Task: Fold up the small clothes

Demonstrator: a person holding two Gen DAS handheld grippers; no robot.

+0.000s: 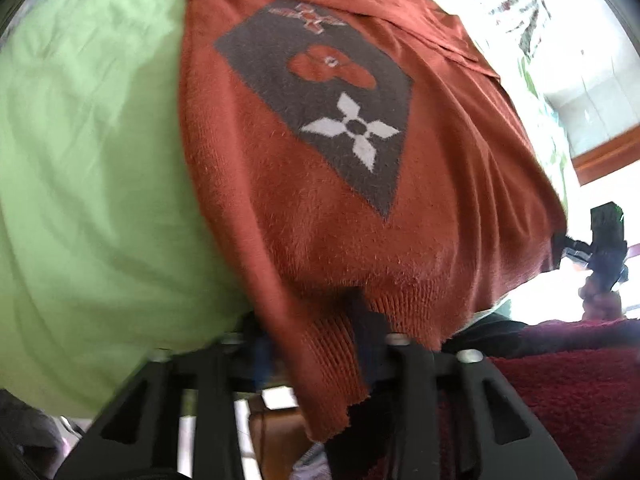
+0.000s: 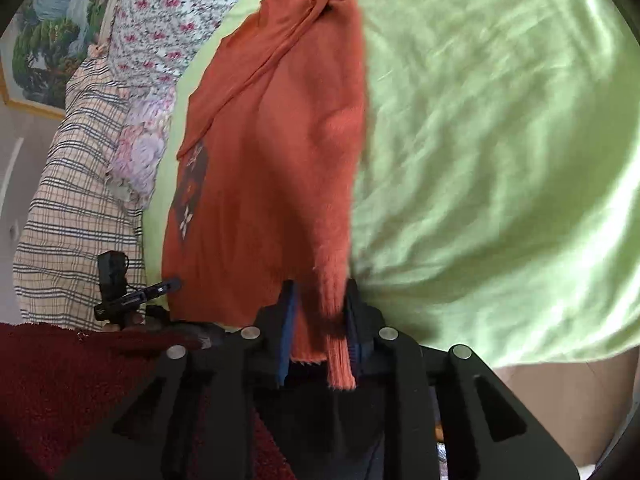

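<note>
Rust-orange knit sweater (image 1: 304, 200) on green sheet (image 1: 88, 160) | left gripper (image 1: 320, 344) clamped on ribbed hem, 6 o'clock | right gripper (image 2: 320, 320) clamped on hem, 6 o'clock

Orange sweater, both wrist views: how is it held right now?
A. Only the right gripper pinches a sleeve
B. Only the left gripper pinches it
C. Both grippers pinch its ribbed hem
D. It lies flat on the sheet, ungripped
C: the orange sweater has its ribbed hem clamped in the left gripper, and the hem also runs between the closed fingers of the right gripper, above the green sheet.
</note>
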